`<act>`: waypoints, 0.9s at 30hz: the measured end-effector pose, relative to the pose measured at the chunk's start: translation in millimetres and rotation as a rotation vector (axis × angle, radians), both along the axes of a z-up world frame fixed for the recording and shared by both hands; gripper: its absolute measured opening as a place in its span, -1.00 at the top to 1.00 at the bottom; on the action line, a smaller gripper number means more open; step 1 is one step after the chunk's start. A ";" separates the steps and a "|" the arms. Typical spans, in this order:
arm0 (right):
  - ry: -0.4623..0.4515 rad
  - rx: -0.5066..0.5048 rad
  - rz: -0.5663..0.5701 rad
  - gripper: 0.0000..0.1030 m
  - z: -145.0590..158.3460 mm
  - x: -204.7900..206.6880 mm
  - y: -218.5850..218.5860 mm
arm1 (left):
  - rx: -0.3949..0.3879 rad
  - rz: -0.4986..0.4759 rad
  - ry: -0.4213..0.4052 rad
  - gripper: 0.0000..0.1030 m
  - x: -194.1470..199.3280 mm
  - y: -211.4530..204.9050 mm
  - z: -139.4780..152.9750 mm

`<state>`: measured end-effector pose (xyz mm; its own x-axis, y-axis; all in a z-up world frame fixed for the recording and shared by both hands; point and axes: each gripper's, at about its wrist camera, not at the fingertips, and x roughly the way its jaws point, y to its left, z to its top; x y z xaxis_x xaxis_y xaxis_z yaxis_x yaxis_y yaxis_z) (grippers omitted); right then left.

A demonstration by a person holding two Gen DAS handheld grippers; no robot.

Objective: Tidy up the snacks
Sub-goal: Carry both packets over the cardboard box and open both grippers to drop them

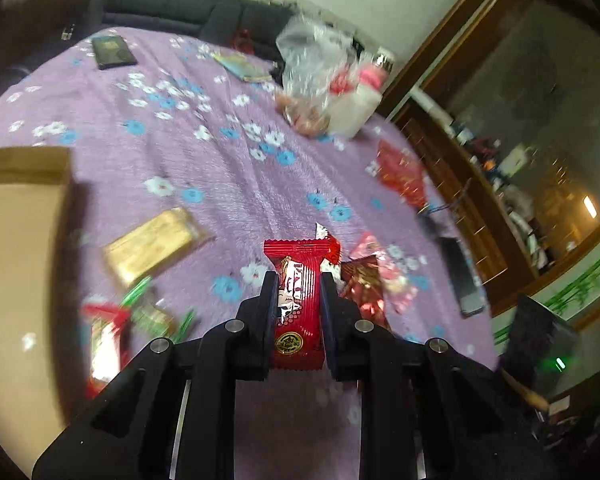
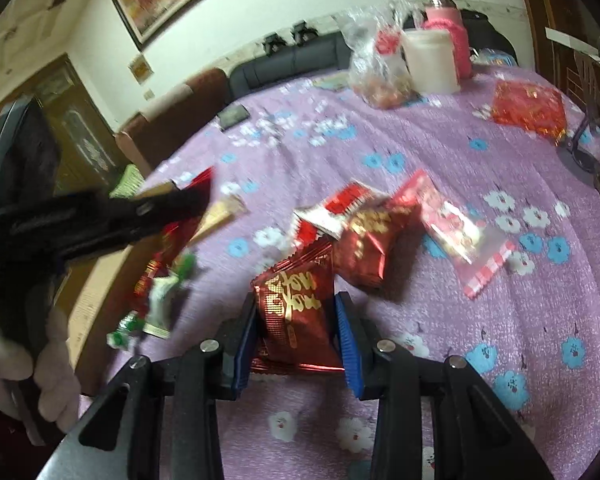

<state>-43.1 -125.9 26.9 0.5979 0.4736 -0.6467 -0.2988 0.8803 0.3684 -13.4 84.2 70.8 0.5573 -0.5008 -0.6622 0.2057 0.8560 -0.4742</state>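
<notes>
My left gripper [image 1: 299, 280] is shut on a long red snack bar [image 1: 298, 300] and holds it above the purple flowered cloth [image 1: 220, 168]. My right gripper [image 2: 296, 300] is shut on a red foil snack bag [image 2: 296, 312] with gold letters. More red snack packets [image 2: 364, 240] and a pink clear packet [image 2: 460, 236] lie just beyond it. A gold-wrapped bar [image 1: 152, 244] and green-and-red packets [image 1: 140, 312] lie to the left of my left gripper. A cardboard box [image 1: 16, 260] stands at the far left. The left gripper also shows in the right wrist view [image 2: 196, 196], beside the box.
At the far side stand a clear plastic bag of snacks [image 2: 380, 72], a white tub [image 2: 430, 60] and a pink bottle [image 2: 452, 28]. A flat red packet [image 2: 528, 108] lies at the right. A dark phone [image 1: 462, 280] lies near the right table edge. A dark sofa [image 1: 172, 4] is behind.
</notes>
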 end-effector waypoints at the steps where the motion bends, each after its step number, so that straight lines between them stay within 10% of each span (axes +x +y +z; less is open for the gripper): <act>1: -0.016 0.004 0.003 0.22 2.1 -2.1 0.5 | -0.006 0.011 -0.010 0.64 -7.1 7.5 3.6; 13: -0.041 0.003 0.036 0.22 26.3 -14.1 36.0 | 0.074 0.158 -0.047 0.63 -57.7 120.1 12.1; 27: -0.038 -0.119 0.293 0.22 46.4 19.9 208.0 | 0.025 0.263 0.082 0.63 5.1 203.8 -19.0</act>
